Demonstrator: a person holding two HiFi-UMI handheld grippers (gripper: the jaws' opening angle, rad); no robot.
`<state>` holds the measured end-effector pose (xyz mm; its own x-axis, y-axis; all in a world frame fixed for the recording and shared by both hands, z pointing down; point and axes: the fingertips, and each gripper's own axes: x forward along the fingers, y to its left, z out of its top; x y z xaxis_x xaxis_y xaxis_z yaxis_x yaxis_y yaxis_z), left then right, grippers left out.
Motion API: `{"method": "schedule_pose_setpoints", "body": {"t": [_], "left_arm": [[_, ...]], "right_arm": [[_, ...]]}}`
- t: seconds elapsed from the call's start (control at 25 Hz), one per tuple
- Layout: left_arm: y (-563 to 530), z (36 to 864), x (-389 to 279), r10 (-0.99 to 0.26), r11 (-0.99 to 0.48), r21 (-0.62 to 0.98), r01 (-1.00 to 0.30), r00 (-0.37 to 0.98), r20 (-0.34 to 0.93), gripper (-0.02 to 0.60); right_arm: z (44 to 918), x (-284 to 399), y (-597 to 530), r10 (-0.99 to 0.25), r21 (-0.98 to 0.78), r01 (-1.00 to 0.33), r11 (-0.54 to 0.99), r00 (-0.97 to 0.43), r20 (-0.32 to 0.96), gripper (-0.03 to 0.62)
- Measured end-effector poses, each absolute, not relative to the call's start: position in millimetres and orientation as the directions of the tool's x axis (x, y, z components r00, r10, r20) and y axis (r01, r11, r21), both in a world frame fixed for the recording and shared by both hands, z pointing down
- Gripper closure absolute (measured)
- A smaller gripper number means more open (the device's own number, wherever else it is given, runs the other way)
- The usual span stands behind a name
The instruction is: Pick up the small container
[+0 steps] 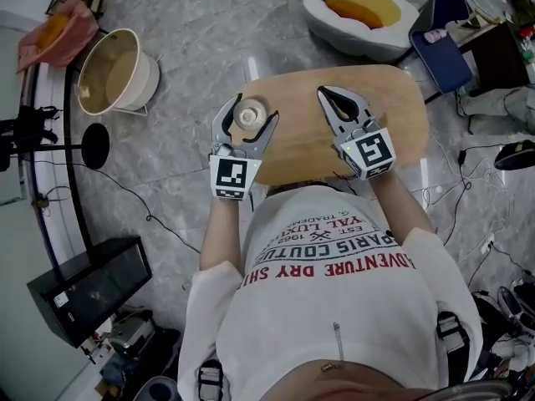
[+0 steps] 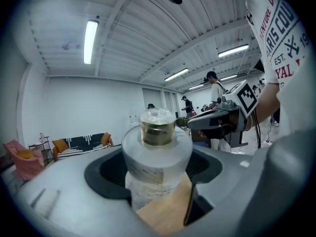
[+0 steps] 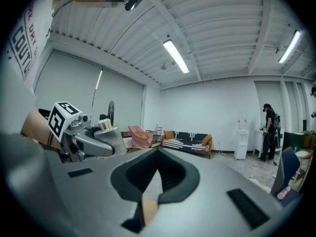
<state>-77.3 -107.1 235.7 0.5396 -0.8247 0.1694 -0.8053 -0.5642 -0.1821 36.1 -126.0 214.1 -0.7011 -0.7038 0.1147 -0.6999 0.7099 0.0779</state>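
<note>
The small container is a clear jar with a pale lid and a gold knob. My left gripper is shut on it, one jaw on each side, above the left part of the oval wooden table. The left gripper view shows the container upright between the grey jaws, with a strip of table wood below it. My right gripper hovers to the right over the table, shut, with nothing in it. In the right gripper view its tips meet, and the left gripper with the container is at the left.
On the marble floor stand a cream round basket at the upper left, a white seat with an orange cushion beyond the table, a blue bin at the upper right and a black box at the lower left. Cables trail on the floor.
</note>
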Motion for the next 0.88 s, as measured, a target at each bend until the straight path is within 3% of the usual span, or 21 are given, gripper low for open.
{"method": "schedule_pose_setpoints", "body": {"t": [0.88], "left_arm": [[-94.5, 248.3, -68.8, -0.810, -0.584, -0.183, -0.791, 0.552, 0.200, 0.244]], "right_arm": [[226.6, 36.6, -114.4, -0.700, 0.083, -0.696, 0.713, -0.698, 0.151, 0.608]]}}
